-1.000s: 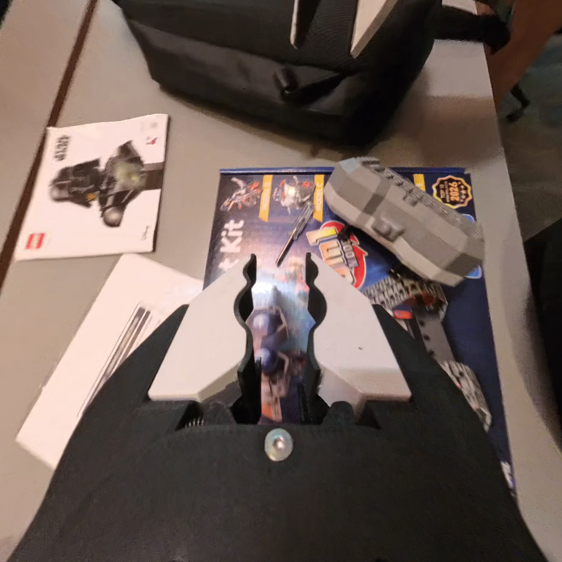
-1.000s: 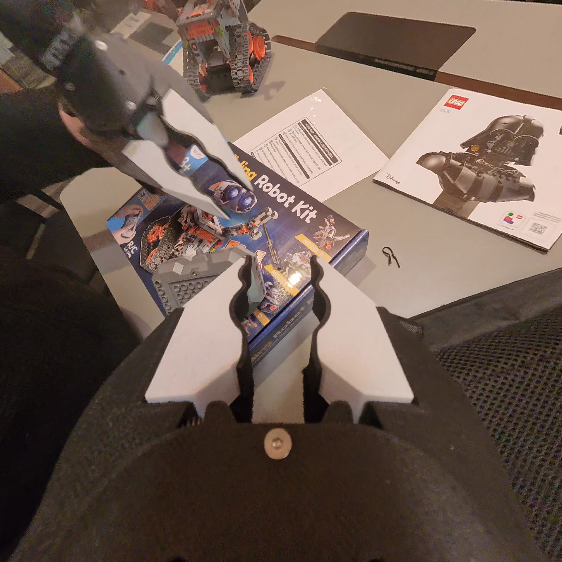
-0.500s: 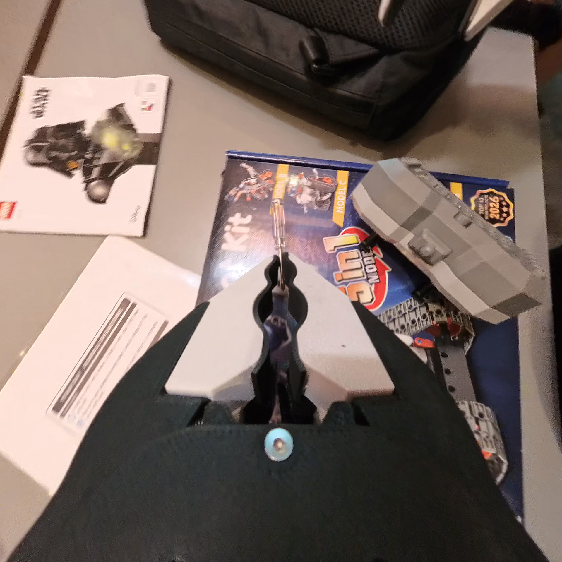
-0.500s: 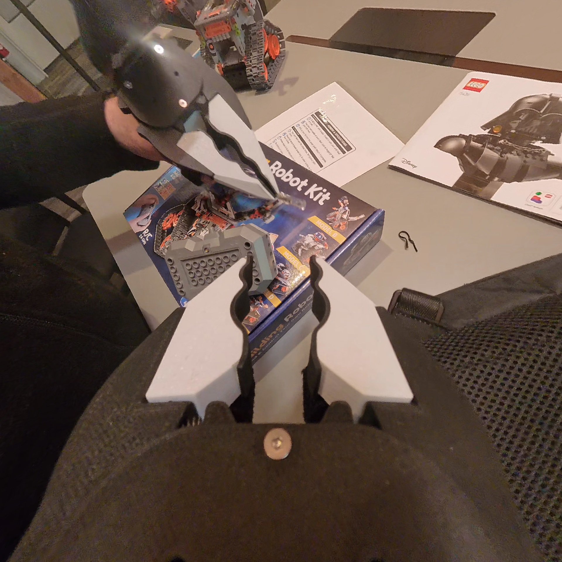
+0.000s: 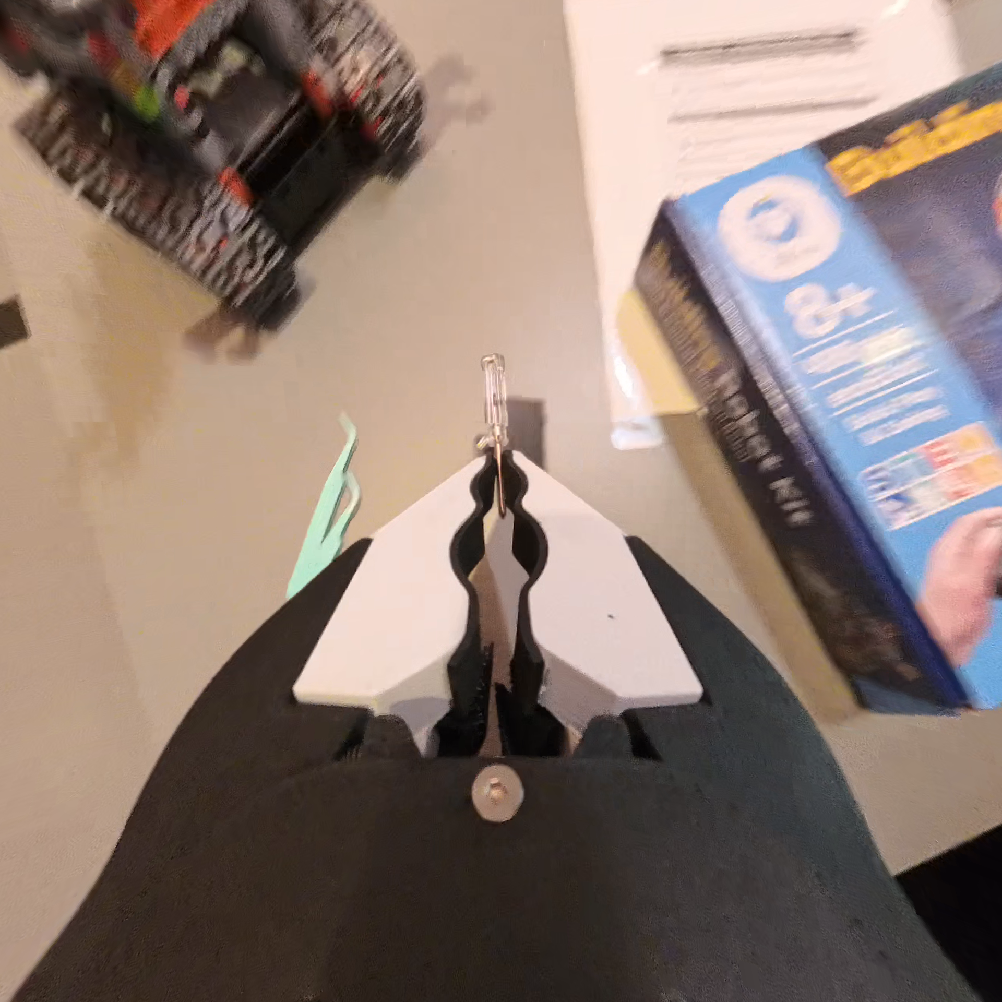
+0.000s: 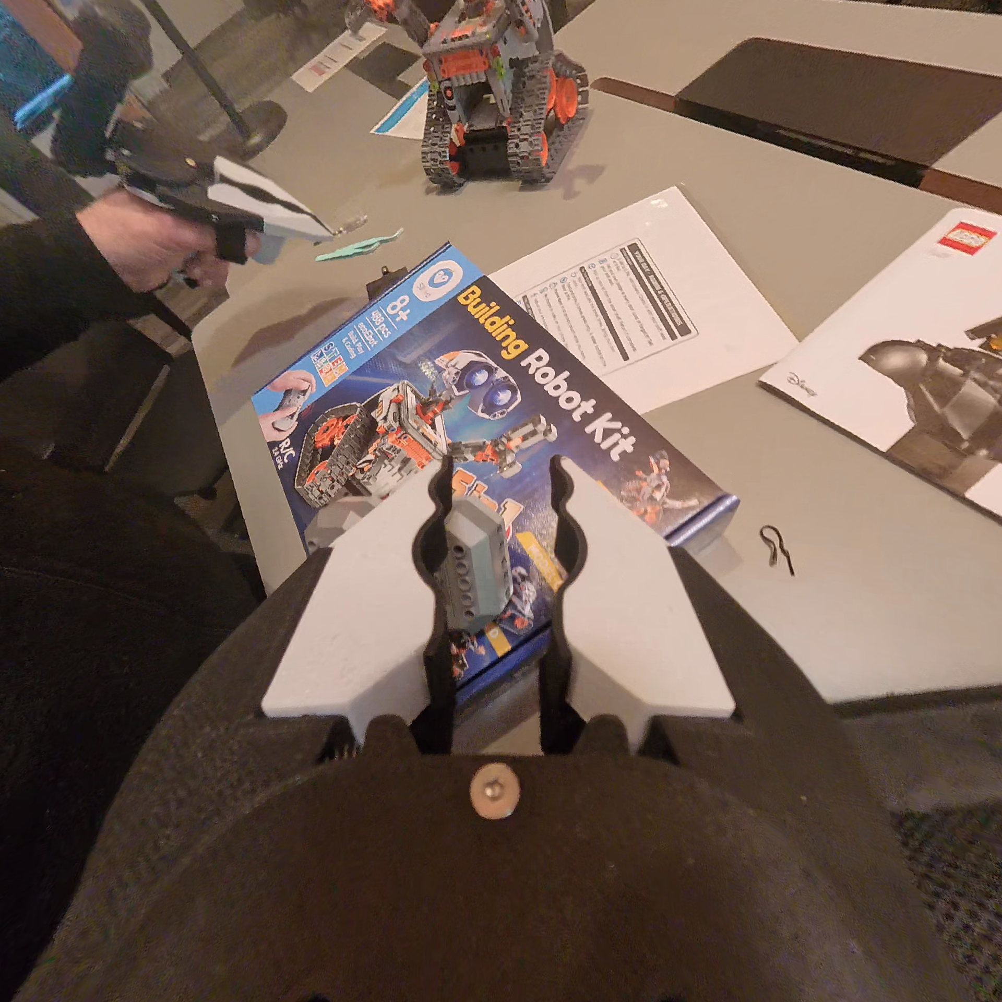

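Blue box (image 6: 488, 390), mint-green tweezers (image 5: 331, 520), grey-and-orange tracked model (image 6: 493, 92).

You're at a hobby or demo table in an office-like room

In front of you a grey table (image 6: 705, 162) carries a built tracked toy robot (image 6: 490, 92) at the far side, a blue construction-kit box (image 6: 488, 412) near you, a white instruction sheet (image 6: 640, 303) beside it, and a brick-set booklet (image 6: 894, 379) to the right. Teal plastic tweezers (image 6: 360, 249) lie to the left of the box. A dark rectangular pad (image 6: 846, 103) sits far right, and a stand base (image 6: 255, 122) rests on the floor beyond.
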A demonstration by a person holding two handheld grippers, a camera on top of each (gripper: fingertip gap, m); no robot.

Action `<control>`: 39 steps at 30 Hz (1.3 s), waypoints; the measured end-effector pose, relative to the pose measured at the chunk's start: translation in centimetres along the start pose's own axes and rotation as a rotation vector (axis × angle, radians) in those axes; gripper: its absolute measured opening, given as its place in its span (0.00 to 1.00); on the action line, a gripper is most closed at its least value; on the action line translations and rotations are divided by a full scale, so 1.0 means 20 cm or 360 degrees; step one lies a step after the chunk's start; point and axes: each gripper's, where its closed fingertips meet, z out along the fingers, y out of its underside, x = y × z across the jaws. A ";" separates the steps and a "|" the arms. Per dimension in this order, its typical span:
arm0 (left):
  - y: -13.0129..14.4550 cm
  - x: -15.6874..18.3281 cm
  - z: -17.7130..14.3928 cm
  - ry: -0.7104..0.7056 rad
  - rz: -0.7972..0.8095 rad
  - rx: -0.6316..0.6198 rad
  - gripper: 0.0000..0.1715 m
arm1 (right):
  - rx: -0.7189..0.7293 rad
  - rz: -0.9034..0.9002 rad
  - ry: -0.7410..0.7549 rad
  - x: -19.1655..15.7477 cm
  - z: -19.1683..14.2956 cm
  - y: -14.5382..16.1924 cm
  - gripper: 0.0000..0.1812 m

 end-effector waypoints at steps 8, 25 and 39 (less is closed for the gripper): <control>0.29 -0.13 0.09 -0.0053 -0.0216 -0.0102 0.00 | -0.0052 -0.0062 -0.0032 -0.05 0.13 -0.08 0.19; 0.01 -0.03 0.02 0.0092 -0.0151 0.0016 0.18 | 0.0037 -0.0039 0.0104 -0.03 -0.01 -0.08 0.20; -0.42 1.05 -0.11 0.0723 0.0103 0.0173 0.32 | -0.0132 -0.0023 -0.0096 -0.15 -0.09 0.24 0.41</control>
